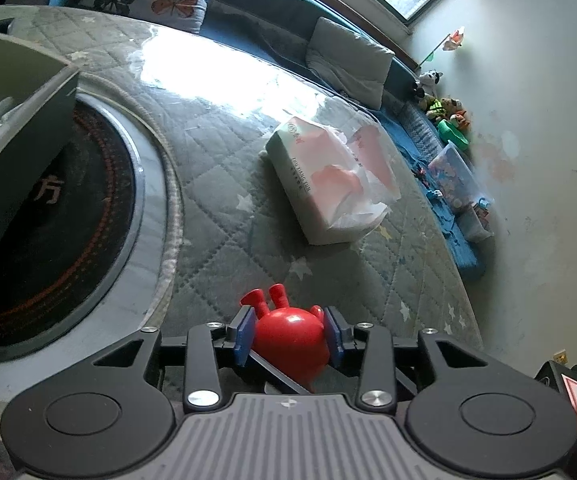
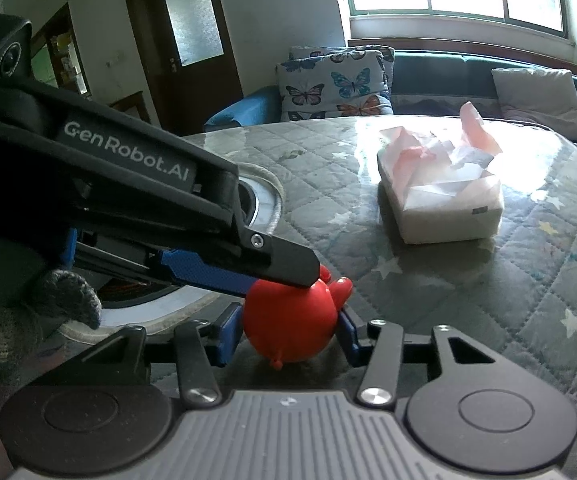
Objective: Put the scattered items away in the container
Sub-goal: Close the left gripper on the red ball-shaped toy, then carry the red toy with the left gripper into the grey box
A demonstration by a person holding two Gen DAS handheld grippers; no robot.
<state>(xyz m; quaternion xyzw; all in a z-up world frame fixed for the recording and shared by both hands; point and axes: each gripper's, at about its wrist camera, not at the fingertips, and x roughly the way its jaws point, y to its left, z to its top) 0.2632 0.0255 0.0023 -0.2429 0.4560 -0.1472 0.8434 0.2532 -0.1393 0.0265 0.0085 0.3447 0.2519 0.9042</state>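
A round red toy (image 1: pixel 288 340) with small stubby legs sits between the blue pads of my left gripper (image 1: pixel 290 334), which is shut on it. In the right wrist view the same red toy (image 2: pixel 288 326) also lies between the pads of my right gripper (image 2: pixel 288 334), which closes on it too, while the left gripper's finger (image 2: pixel 284 264) presses on it from the upper left. A grey open box (image 1: pixel 12 128), the container, stands at the left edge of the left wrist view over a round black hob.
A tissue pack (image 1: pixel 328 176) lies on the quilted table cover (image 1: pixel 216 184), also in the right wrist view (image 2: pixel 440 196). A round inset hob (image 1: pixel 68 216) sits at left. Sofa with butterfly cushions (image 2: pixel 336 84) and toys along the wall (image 1: pixel 448 120) lie beyond.
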